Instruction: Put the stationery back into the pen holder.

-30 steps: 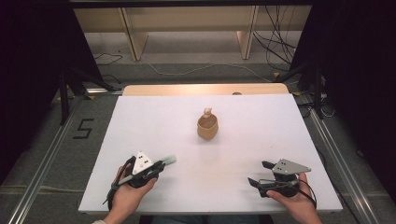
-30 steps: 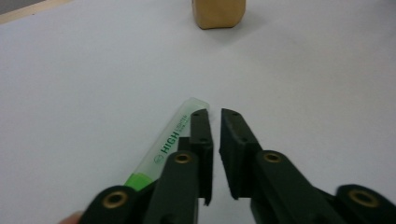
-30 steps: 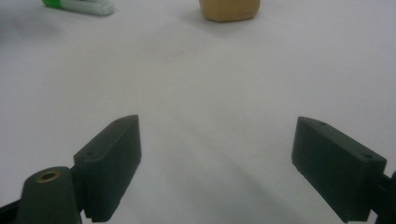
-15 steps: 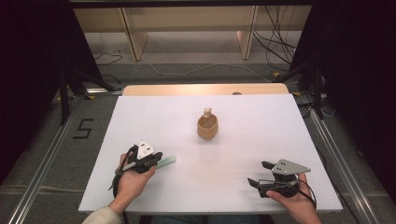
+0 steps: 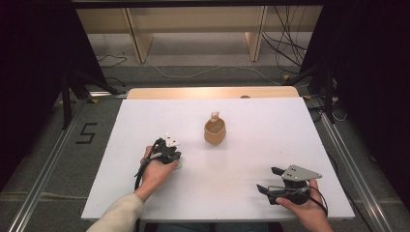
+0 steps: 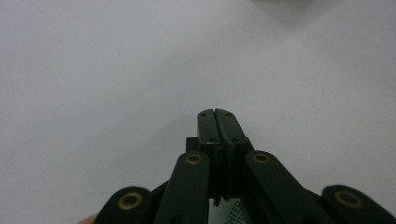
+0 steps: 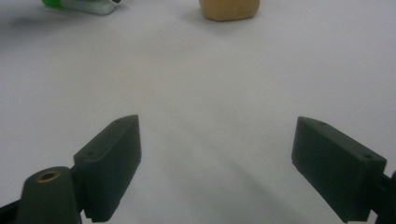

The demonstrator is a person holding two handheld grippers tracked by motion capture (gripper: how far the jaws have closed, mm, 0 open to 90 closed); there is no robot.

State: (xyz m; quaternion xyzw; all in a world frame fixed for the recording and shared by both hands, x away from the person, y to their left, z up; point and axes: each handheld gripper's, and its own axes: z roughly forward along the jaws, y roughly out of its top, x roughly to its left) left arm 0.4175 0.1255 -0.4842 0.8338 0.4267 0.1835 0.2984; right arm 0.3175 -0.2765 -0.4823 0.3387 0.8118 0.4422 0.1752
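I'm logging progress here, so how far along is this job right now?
Nothing looks done yet: the tan holder stands at the centre, and the green-and-white tube lies loose, ungripped. In hand: the left gripper sits by the tube, jaws shut and empty. Left: gripping and moving the tube. The right gripper rests open.

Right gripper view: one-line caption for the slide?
Right gripper, jaws wide open over the white table, facing a tan cup and a green-and-white tube.
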